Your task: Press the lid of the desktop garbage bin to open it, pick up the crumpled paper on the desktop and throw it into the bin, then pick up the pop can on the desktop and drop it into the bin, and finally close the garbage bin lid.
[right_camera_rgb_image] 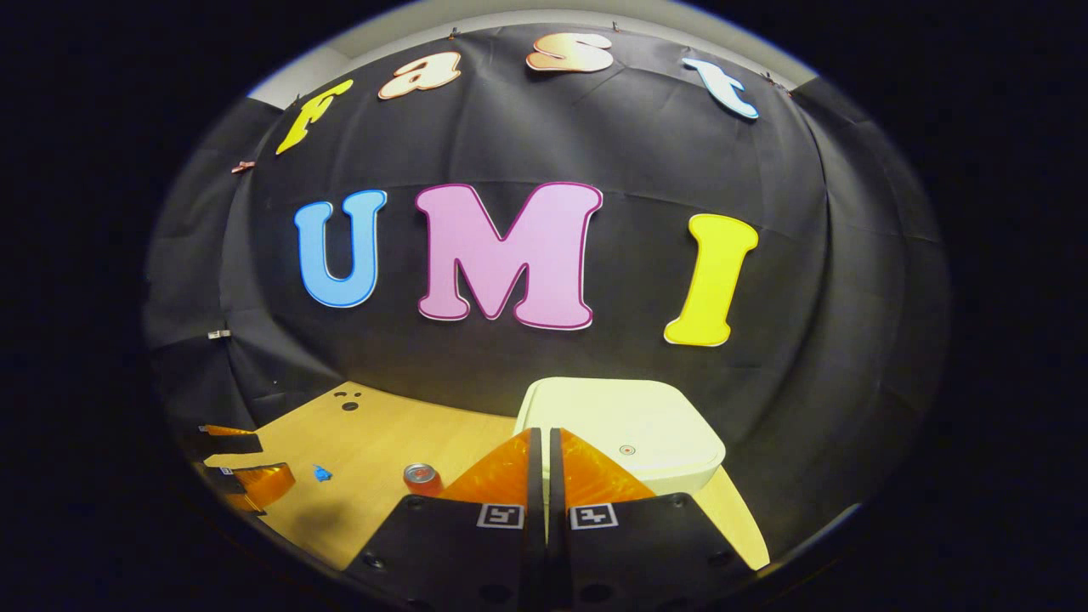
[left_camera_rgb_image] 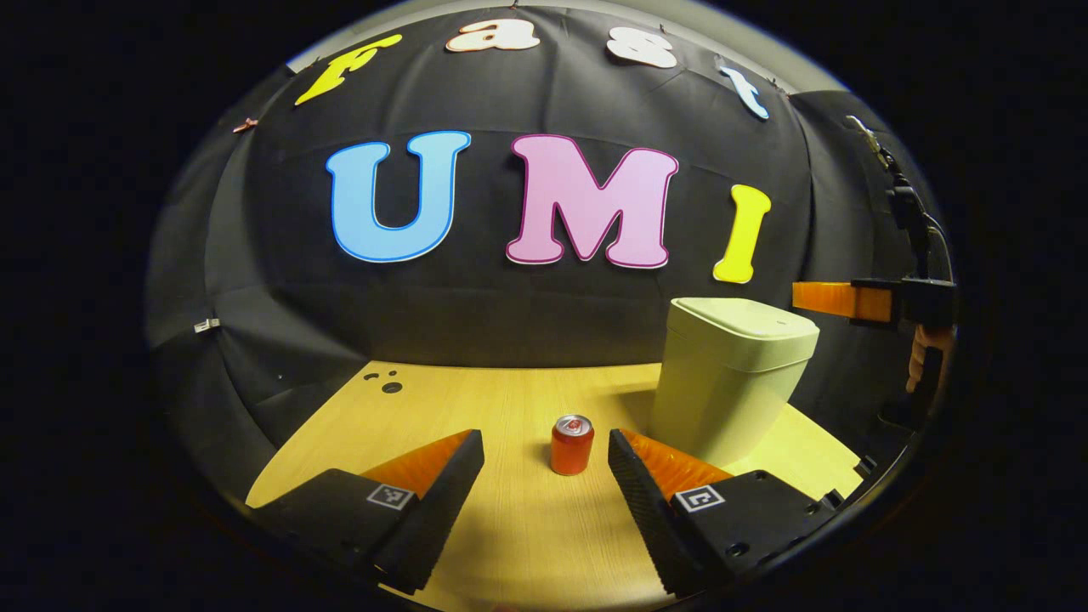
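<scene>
i am seeing my left gripper [left_camera_rgb_image: 546,459] standing wide open over the wooden desktop [left_camera_rgb_image: 510,544], its two fingers well apart and holding nothing. the pop can [left_camera_rgb_image: 572,444] is standing upright on the desk between the two fingertips but farther ahead, and neither finger is touching it.

my right gripper [right_camera_rgb_image: 544,463] is nearly closed, with only a thin slit showing between the two fingers, and nothing is sitting between them. its tips are pointing over the near edge of the garbage bin lid [right_camera_rgb_image: 629,429]; i cannot tell if they are touching the lid or only hovering just above it. in the left gripper view the same gripper is showing at the right edge, at about lid height beside the bin, with a hand [left_camera_rgb_image: 926,361] holding it.

counting the things: i am finding one pop can, one garbage bin [left_camera_rgb_image: 727,378], two grippers. one small blue scrap [right_camera_rgb_image: 320,473] is lying on the desk in the right gripper view, too small to say what it is.

the bin is standing on the desk, near the can and behind it to the right. its lid is lying flat and closed, so what is inside i cannot tell.
</scene>
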Motion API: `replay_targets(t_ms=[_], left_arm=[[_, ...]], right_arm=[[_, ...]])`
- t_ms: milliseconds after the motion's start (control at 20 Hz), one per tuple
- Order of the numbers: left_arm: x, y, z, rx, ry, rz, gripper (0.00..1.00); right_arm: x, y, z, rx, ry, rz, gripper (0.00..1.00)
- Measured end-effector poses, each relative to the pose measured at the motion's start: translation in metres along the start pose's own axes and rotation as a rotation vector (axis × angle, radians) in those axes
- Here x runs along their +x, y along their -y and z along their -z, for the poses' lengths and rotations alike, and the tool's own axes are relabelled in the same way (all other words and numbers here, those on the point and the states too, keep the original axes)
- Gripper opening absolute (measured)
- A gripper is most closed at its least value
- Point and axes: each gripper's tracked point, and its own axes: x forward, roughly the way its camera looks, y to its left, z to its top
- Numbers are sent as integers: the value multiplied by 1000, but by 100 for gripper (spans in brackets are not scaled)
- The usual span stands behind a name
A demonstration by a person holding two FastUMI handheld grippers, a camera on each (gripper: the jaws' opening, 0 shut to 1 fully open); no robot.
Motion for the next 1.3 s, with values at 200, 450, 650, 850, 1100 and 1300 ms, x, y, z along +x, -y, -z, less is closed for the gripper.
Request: replay_targets(t_ms=[200,450,650,850,1100,1300], left_arm=[[2,-10,5,-5,-16,-29,95],[1,-17,10,0,-29,-56,95],[1,-25,12,-14,-36,-83,95],[2,-31,15,-24,-42,-103,95],[1,-35,19,-23,-53,-116,95],[0,-39,21,-10,-59,-123,95]], right_arm=[[17,22,7,13,-40,30,7],[40,45,17,27,-81,66,5],[52,54,29,32,-120,80,5],[60,60,37,22,-146,93,5],[61,59,41,59,-153,85,5],[61,60,43,74,-151,85,6]])
